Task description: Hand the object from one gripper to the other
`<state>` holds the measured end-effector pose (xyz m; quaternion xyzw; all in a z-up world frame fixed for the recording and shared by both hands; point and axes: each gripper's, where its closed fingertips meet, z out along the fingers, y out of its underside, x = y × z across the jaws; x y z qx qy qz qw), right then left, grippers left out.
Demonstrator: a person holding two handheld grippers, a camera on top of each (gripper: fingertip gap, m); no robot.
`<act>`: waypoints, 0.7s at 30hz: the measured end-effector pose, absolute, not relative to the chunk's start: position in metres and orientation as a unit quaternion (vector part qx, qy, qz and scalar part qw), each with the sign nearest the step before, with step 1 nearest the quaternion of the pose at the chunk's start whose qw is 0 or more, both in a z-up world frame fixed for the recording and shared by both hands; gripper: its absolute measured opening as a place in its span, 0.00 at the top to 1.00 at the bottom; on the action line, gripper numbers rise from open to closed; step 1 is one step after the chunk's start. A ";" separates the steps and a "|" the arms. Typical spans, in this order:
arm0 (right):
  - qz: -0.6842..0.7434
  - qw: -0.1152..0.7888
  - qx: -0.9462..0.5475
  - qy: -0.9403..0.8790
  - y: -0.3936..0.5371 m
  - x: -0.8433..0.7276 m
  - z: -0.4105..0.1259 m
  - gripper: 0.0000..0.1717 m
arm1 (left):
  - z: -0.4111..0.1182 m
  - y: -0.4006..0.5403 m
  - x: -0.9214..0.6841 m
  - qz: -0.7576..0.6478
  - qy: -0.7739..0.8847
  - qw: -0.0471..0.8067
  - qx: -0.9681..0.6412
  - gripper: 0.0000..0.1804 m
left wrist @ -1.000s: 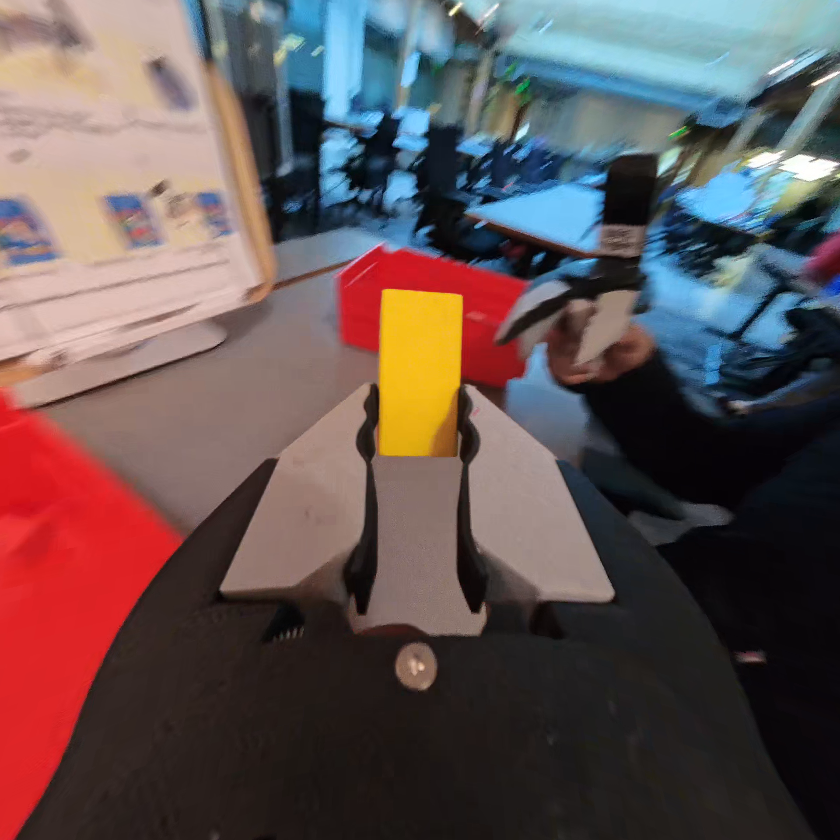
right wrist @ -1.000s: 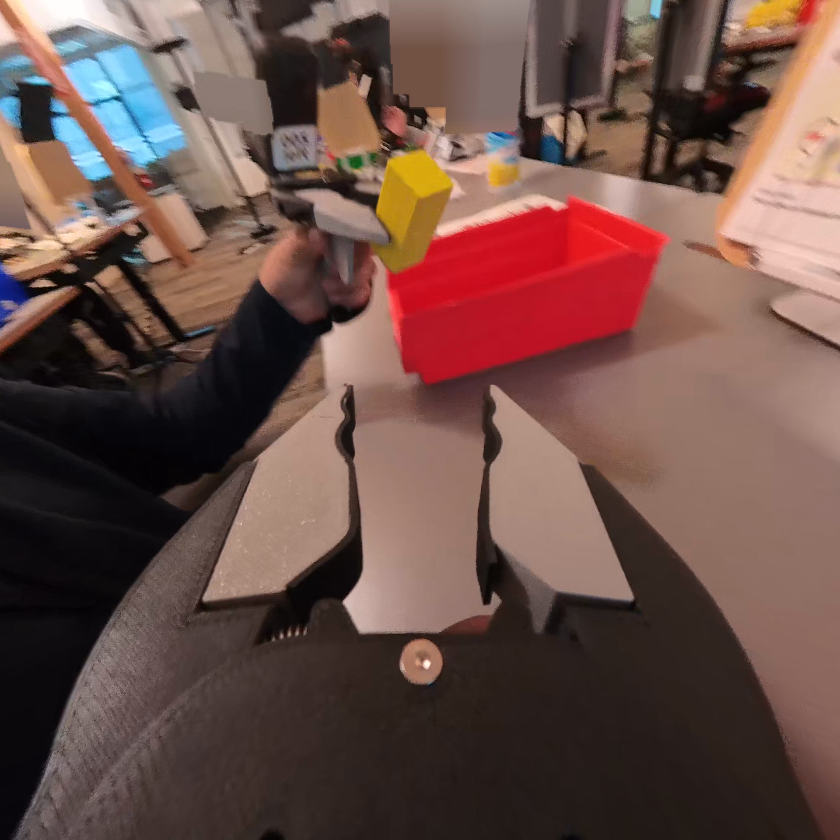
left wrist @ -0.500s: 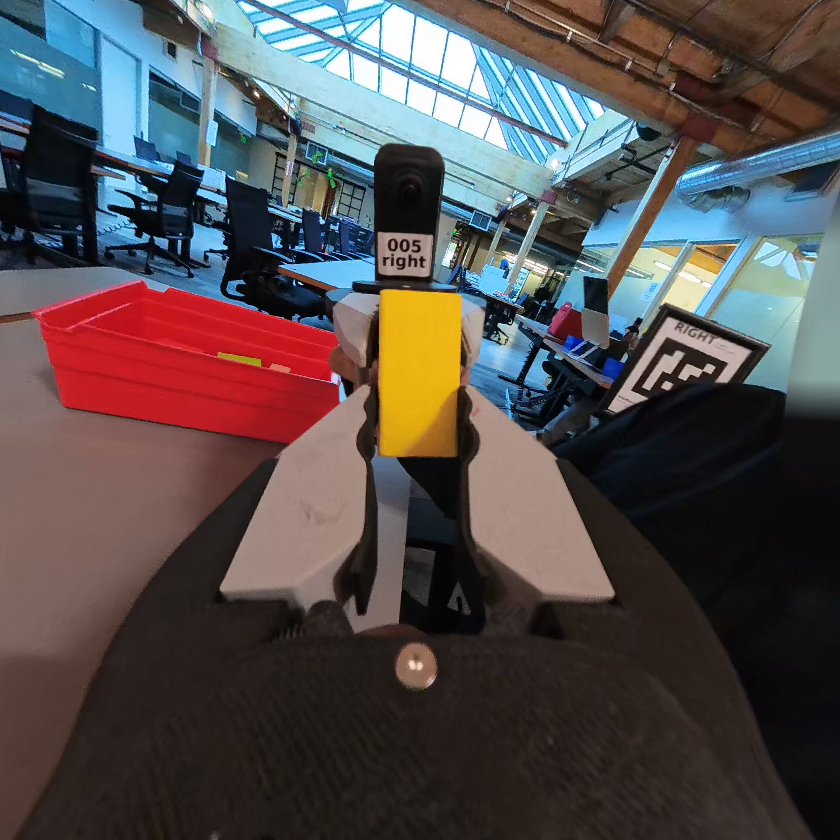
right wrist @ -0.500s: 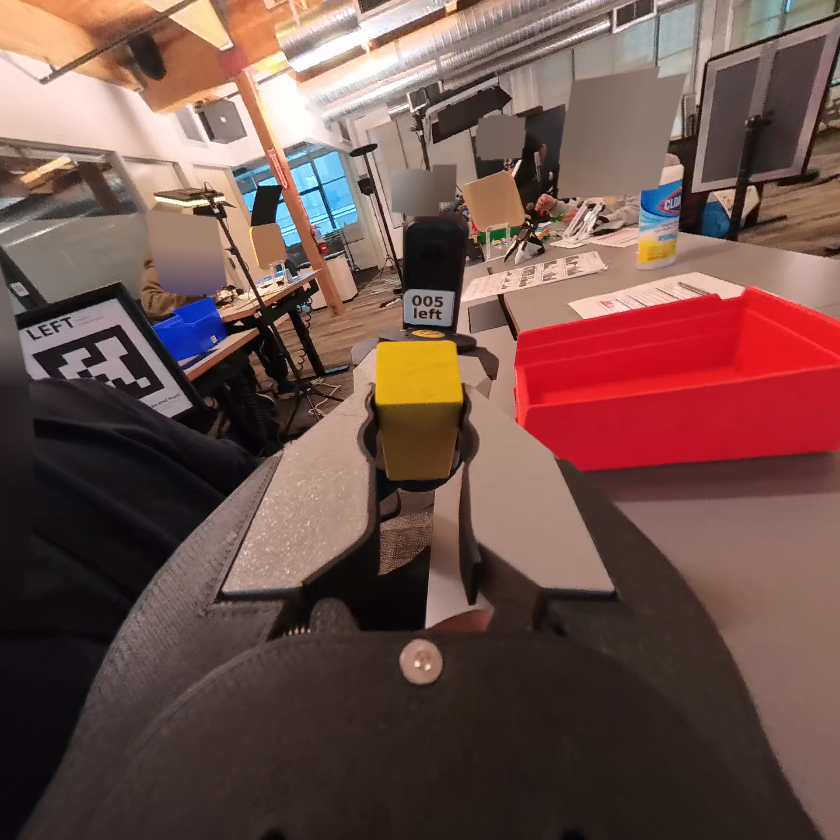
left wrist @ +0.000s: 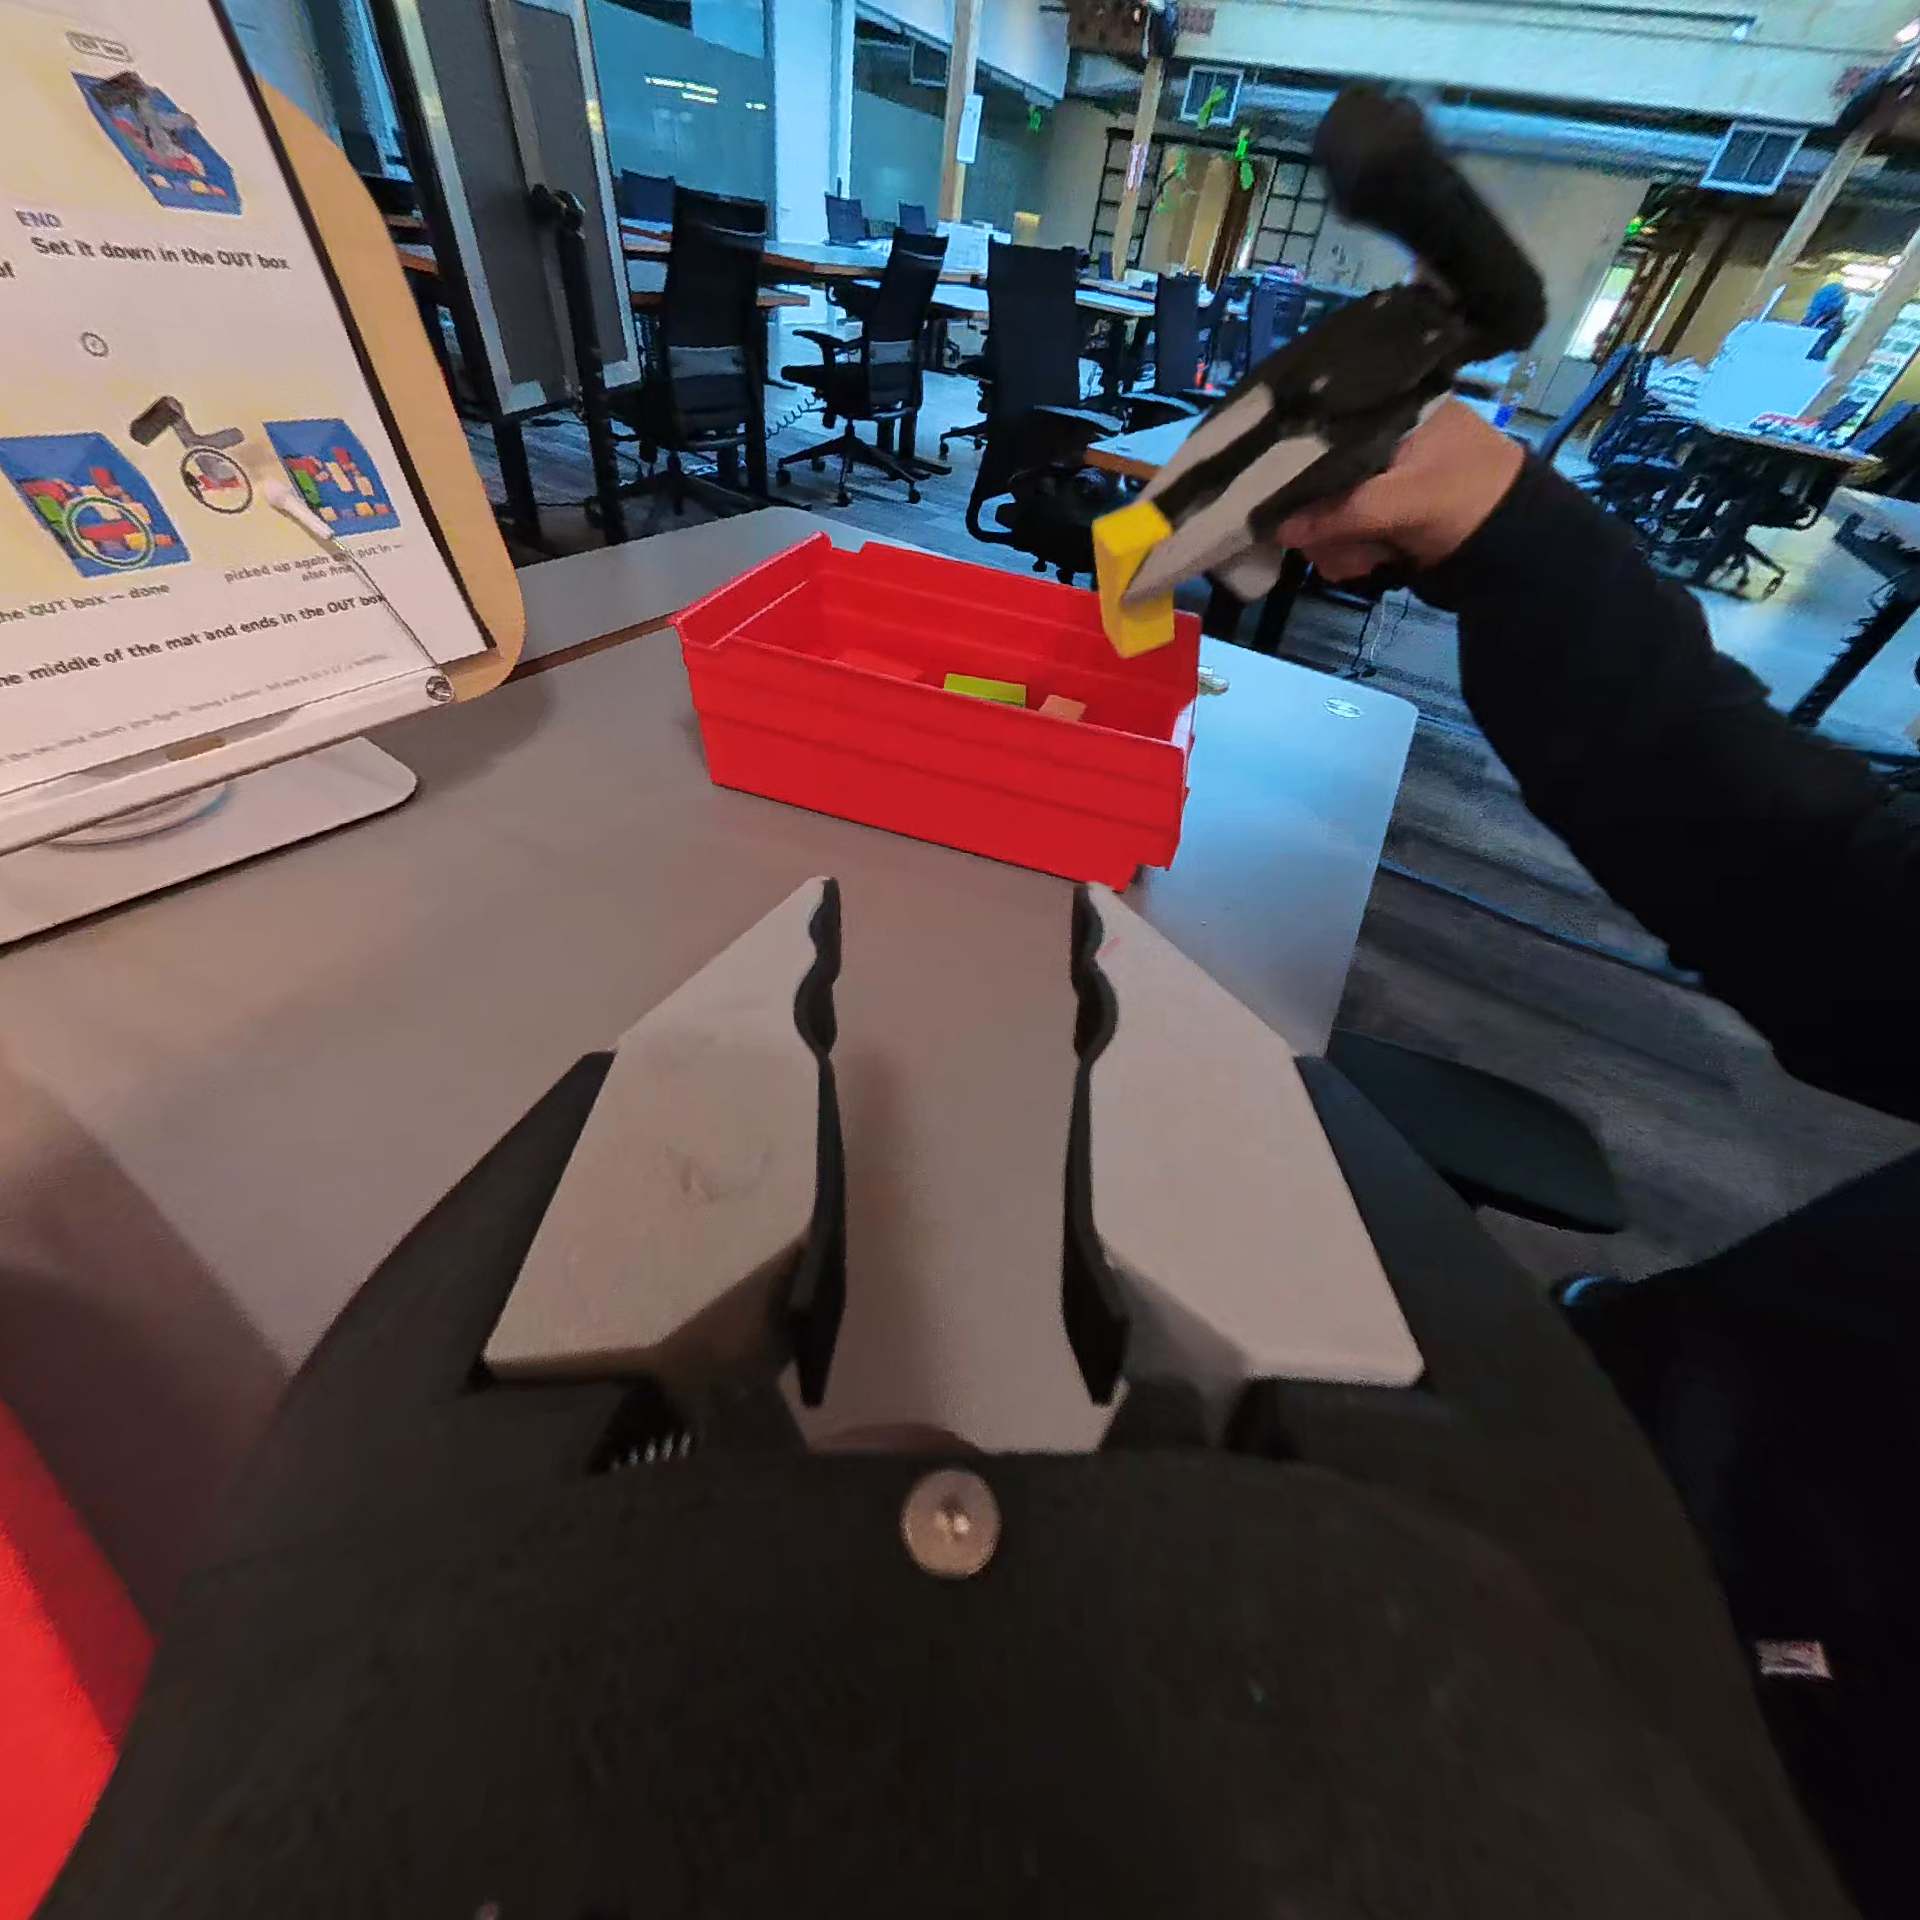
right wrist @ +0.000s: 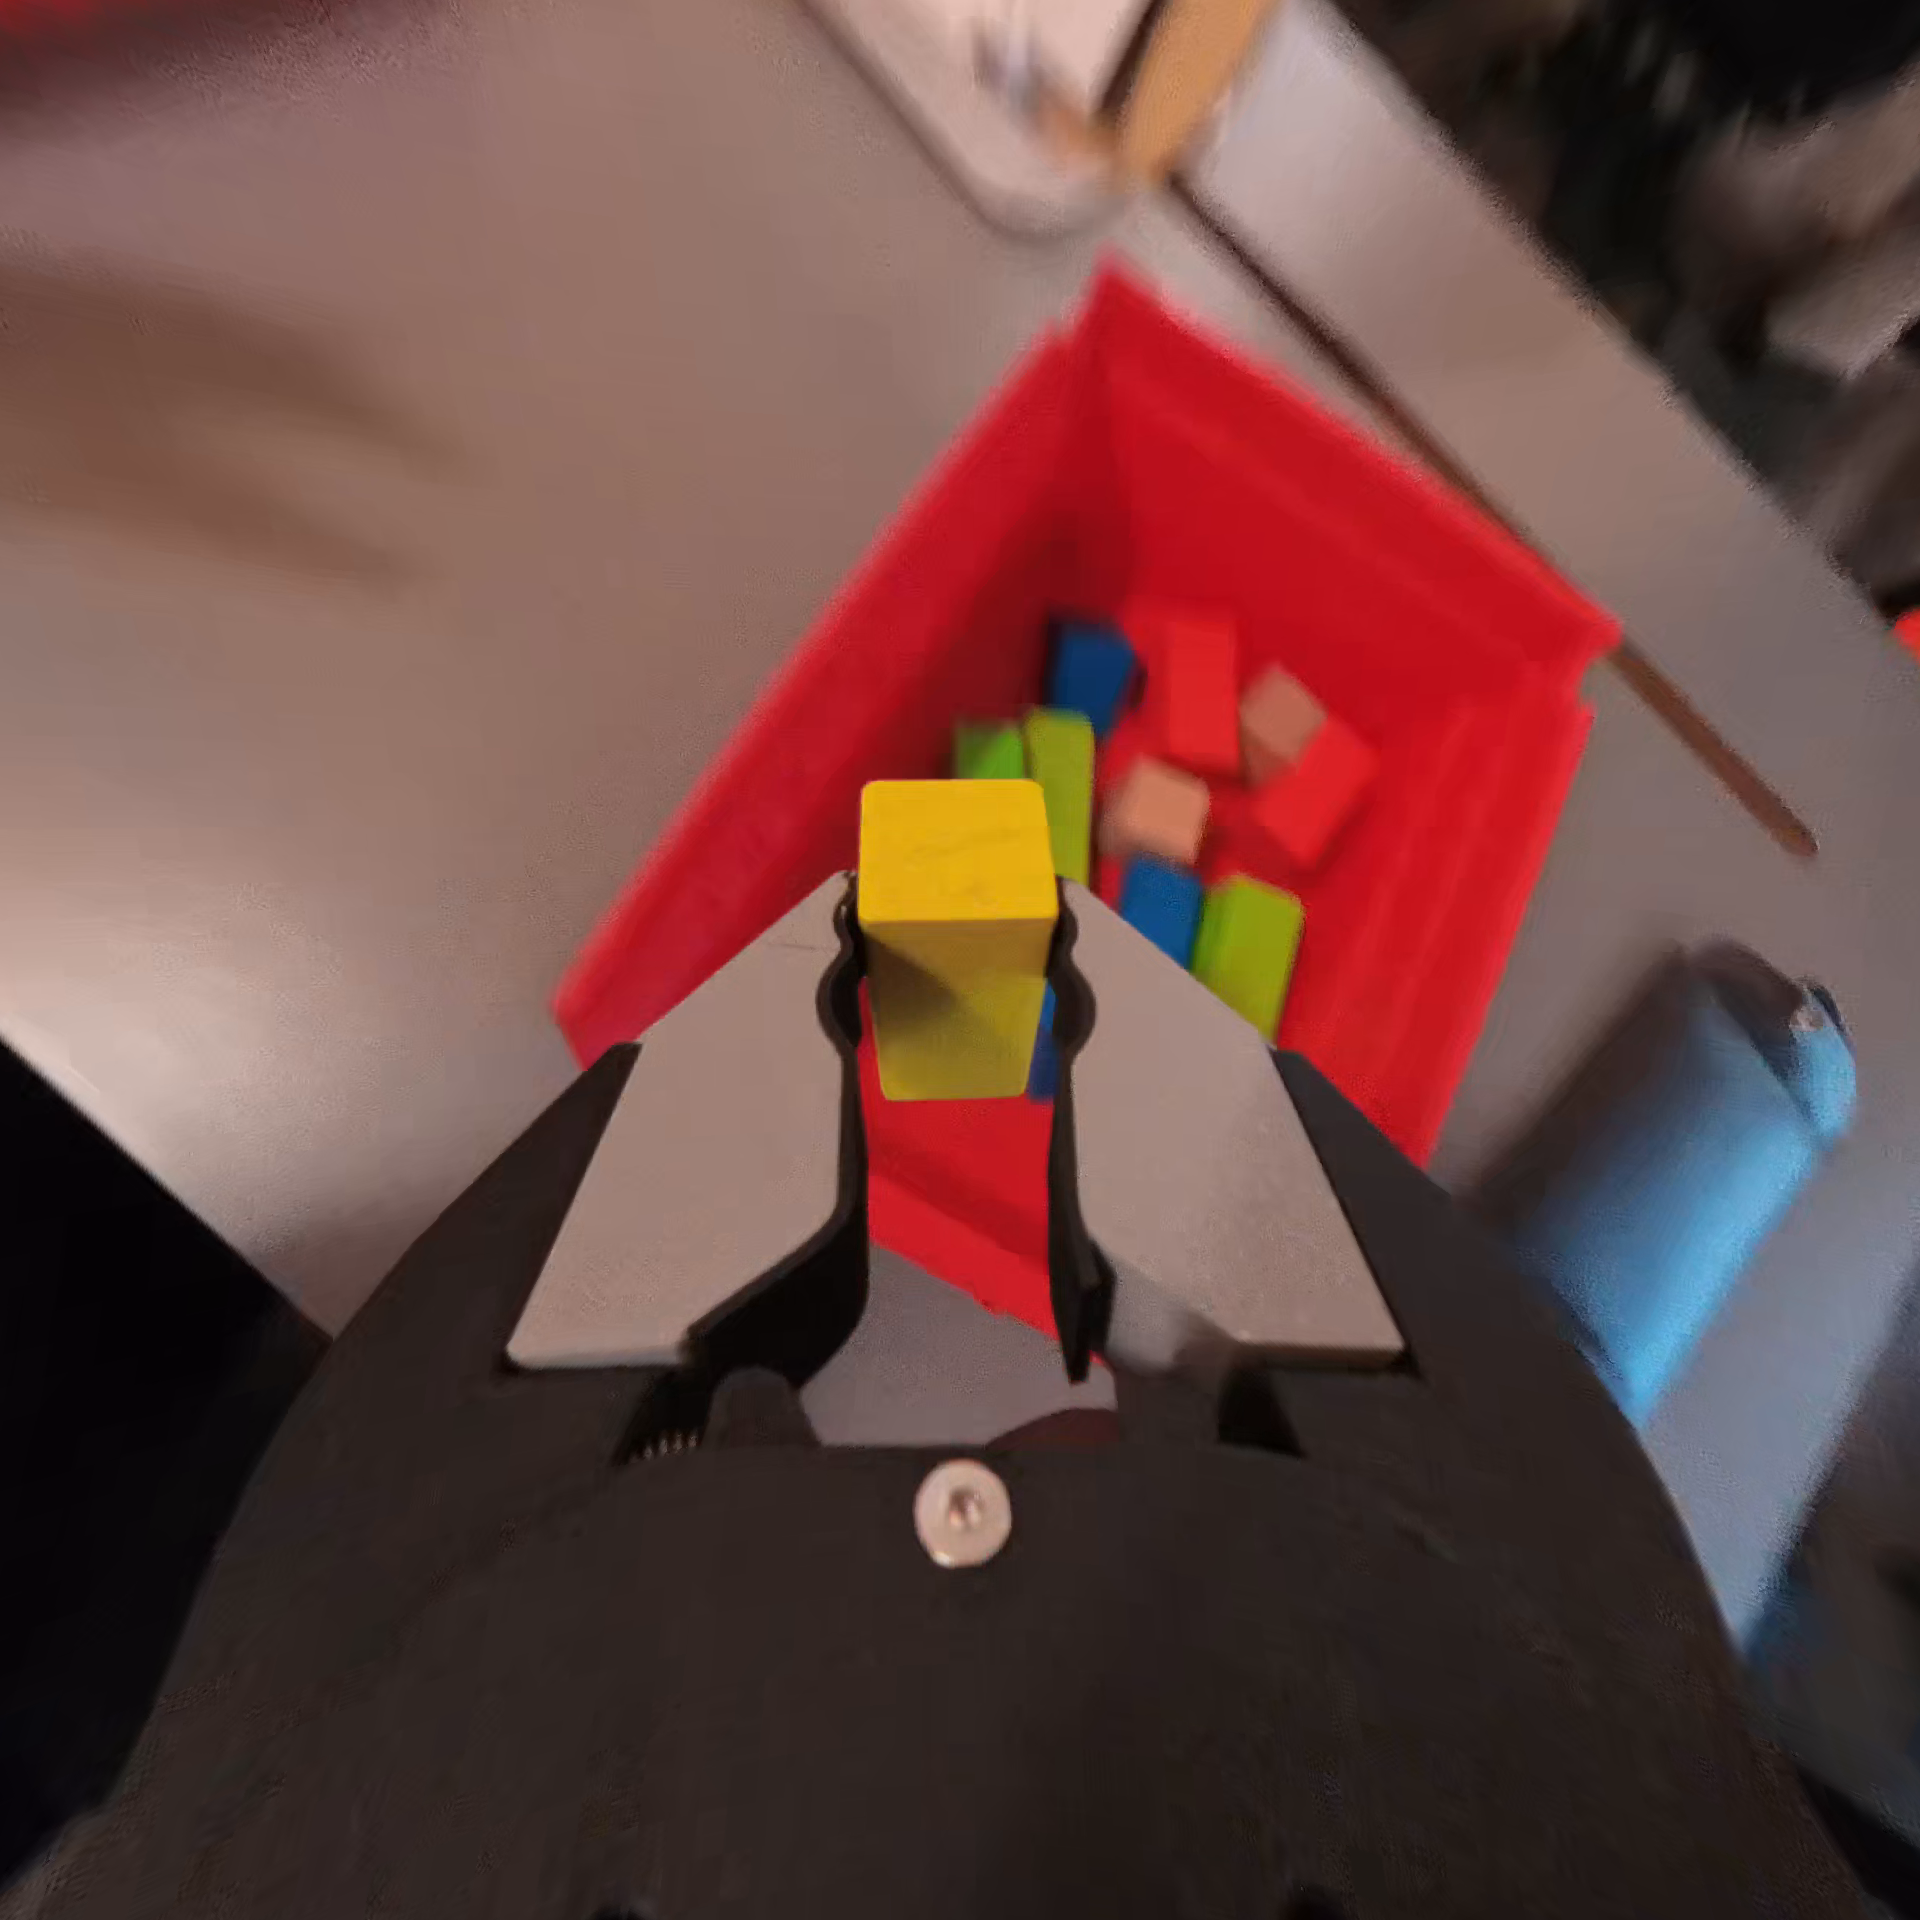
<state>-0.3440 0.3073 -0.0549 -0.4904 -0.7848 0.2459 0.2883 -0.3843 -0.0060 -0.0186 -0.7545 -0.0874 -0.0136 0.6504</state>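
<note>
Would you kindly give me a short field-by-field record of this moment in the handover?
Held object: yellow block
Holder: right claw, fingers against the block's two sides
Left claw: open, nothing between its fingers
Block position: above the red bin
Bin contents: blue, green, red and tan blocks
Bin support: grey table
Also on table: instruction stand, left of the bin

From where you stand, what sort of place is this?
Probably an open-plan office or lab workspace: rows of desks with black office chairs, plus a grey table holding a red bin of coloured blocks.
</note>
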 end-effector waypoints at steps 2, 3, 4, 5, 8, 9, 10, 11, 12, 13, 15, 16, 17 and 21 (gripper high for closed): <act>0.153 0.251 -0.498 -0.816 0.332 -0.339 -0.091 0.81 | -0.020 -0.008 -0.387 -0.011 -0.091 0.648 -0.756 0.78; 0.110 0.236 -0.497 -0.828 0.341 -0.338 -0.107 0.82 | -0.020 -0.009 -0.389 -0.008 -0.093 0.646 -0.758 0.78; 0.069 0.225 -0.490 -0.839 0.347 -0.338 -0.120 0.82 | -0.021 -0.010 -0.391 -0.006 -0.095 0.645 -0.758 0.77; 0.030 0.208 -0.477 -0.853 0.350 -0.335 -0.132 0.82 | -0.021 -0.012 -0.392 -0.003 -0.097 0.645 -0.758 0.77; -0.039 0.143 -0.422 -0.894 0.341 -0.325 -0.159 0.81 | -0.019 -0.020 -0.396 0.003 -0.106 0.646 -0.756 0.76; -0.057 0.127 -0.404 -0.904 0.339 -0.323 -0.165 0.81 | -0.018 -0.023 -0.398 0.007 -0.109 0.647 -0.754 0.76; -0.070 0.113 -0.387 -0.912 0.336 -0.322 -0.171 0.81 | -0.017 -0.026 -0.401 0.009 -0.113 0.649 -0.752 0.76; -0.079 0.103 -0.372 -0.919 0.334 -0.323 -0.176 0.81 | -0.016 -0.029 -0.403 0.008 -0.116 0.650 -0.751 0.76; -0.083 0.093 -0.360 -0.925 0.331 -0.324 -0.180 0.81 | -0.015 -0.031 -0.404 0.006 -0.119 0.652 -0.749 0.76; -0.077 0.082 -0.348 -0.931 0.326 -0.326 -0.185 0.81 | -0.014 -0.032 -0.406 0.004 -0.121 0.654 -0.747 0.76; -0.056 0.060 -0.323 -0.943 0.312 -0.329 -0.194 0.81 | -0.014 -0.036 -0.408 0.003 -0.126 0.655 -0.745 0.76; -0.053 0.059 -0.316 -0.945 0.309 -0.332 -0.197 0.82 | -0.014 -0.037 -0.408 0.004 -0.126 0.654 -0.746 0.76; -0.052 0.057 -0.312 -0.947 0.307 -0.334 -0.199 0.82 | -0.015 -0.038 -0.409 0.006 -0.127 0.652 -0.747 0.76; -0.050 0.071 -0.318 -0.944 0.306 -0.342 -0.202 0.80 | -0.017 -0.047 -0.416 0.029 -0.131 0.642 -0.755 0.75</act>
